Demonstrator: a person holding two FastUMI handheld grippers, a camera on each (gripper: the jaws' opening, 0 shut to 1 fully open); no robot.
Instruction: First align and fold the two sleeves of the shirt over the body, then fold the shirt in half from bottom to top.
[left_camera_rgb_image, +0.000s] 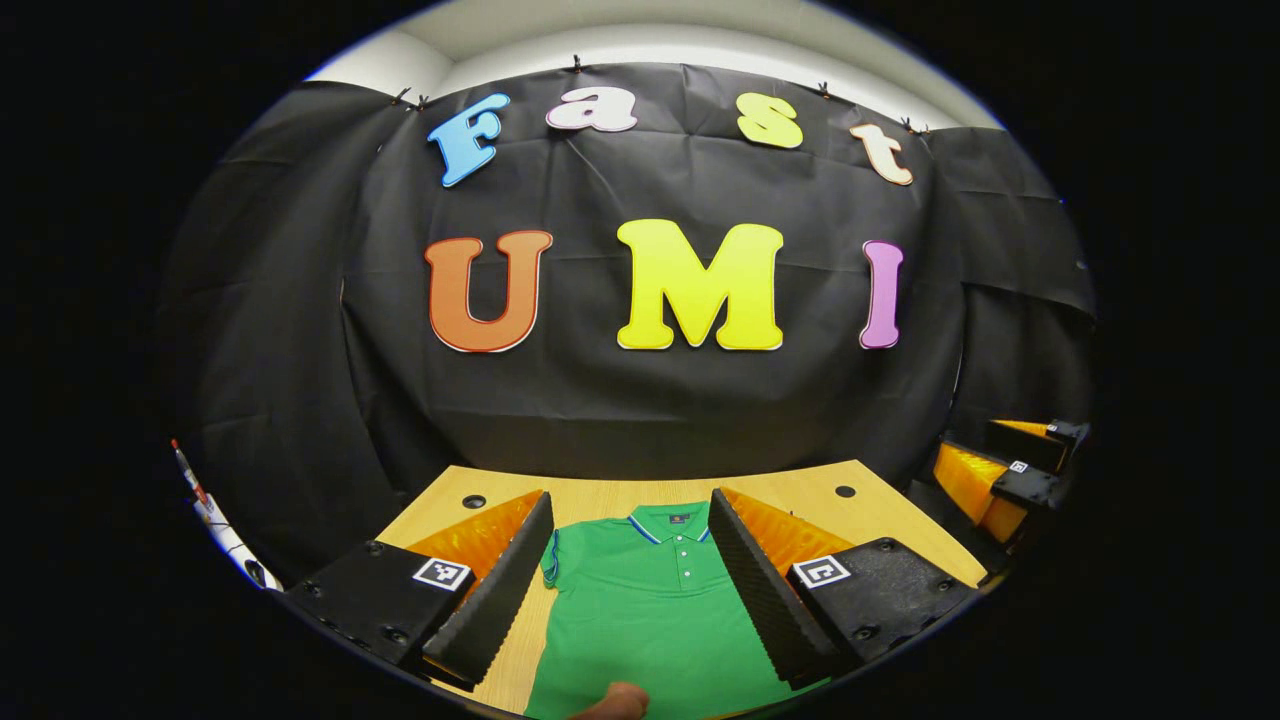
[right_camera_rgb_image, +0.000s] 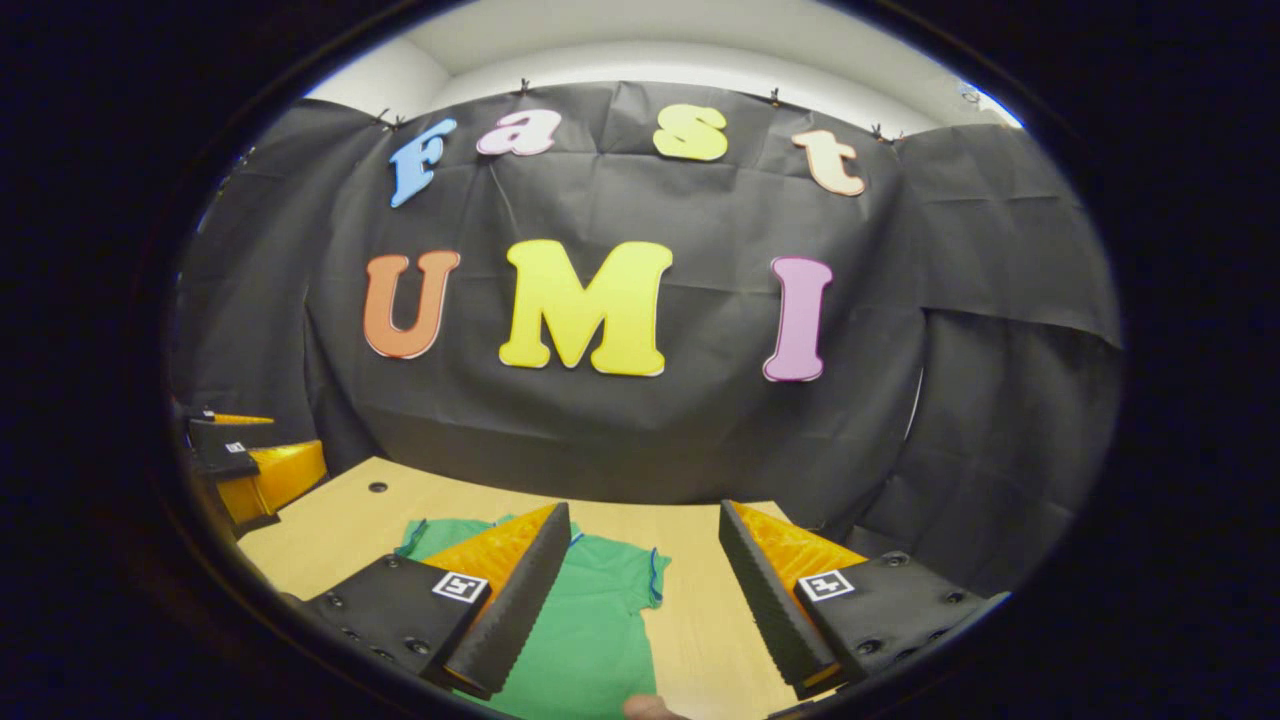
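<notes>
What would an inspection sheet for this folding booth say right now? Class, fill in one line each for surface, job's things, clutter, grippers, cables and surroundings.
Surface: light wooden table with two small round holes near its far corners.
Job's things: green polo shirt lying flat, collar toward the wall, buttons up; its sleeves still spread out, not folded over the body.
Clutter: nothing seen on the table besides the shirt.
Grippers: left gripper jaws wide apart, raised above the shirt's chest; right gripper jaws wide apart, over the shirt's sleeve edge; neither holds cloth.
Cables: nothing seen.
Surroundings: black cloth wall behind the table; pale ceiling above.
</notes>
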